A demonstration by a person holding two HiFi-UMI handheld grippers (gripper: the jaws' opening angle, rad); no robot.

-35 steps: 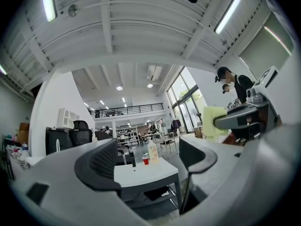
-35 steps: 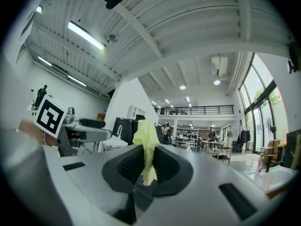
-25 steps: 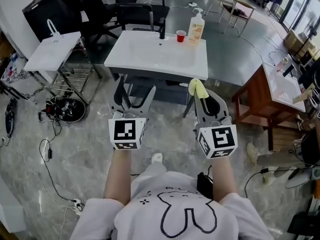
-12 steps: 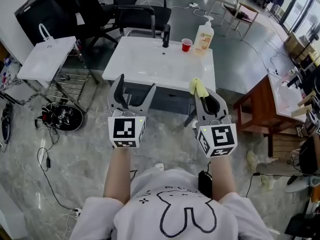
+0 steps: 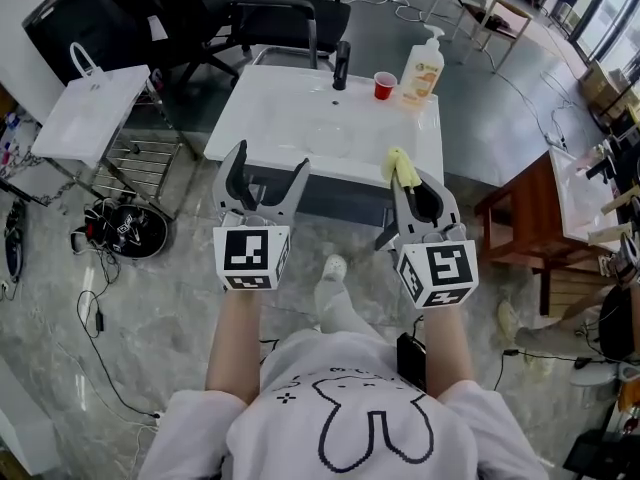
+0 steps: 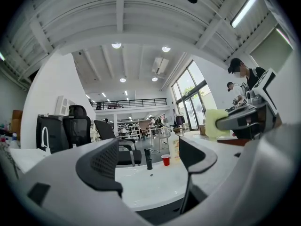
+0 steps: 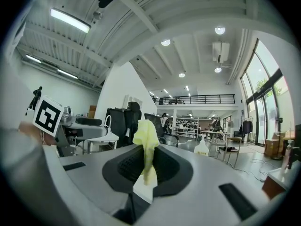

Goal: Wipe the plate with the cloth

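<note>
My right gripper [image 5: 405,182] is shut on a yellow cloth [image 5: 399,167], whose bunched end sticks up past the fingertips. In the right gripper view the cloth [image 7: 146,145] hangs pinched between the closed dark jaws. The left gripper [image 5: 265,173] is open and empty; its jaws [image 6: 149,161] stand wide apart in the left gripper view. Both are held in the air just short of the near edge of a white counter [image 5: 270,108]. A faint round outline [image 5: 329,140] on the counter may be a clear plate; I cannot tell for sure.
At the counter's far edge stand a black tap [image 5: 342,65], a red cup [image 5: 384,85] and a soap pump bottle [image 5: 423,65]. Black office chairs [image 5: 270,8] are behind it. A white bag on a wire rack [image 5: 85,108] is left, a wooden table [image 5: 530,218] right.
The person has stepped toward the white counter, which now lies closer under both grippers. The right gripper still holds the cloth and the left stays open.
</note>
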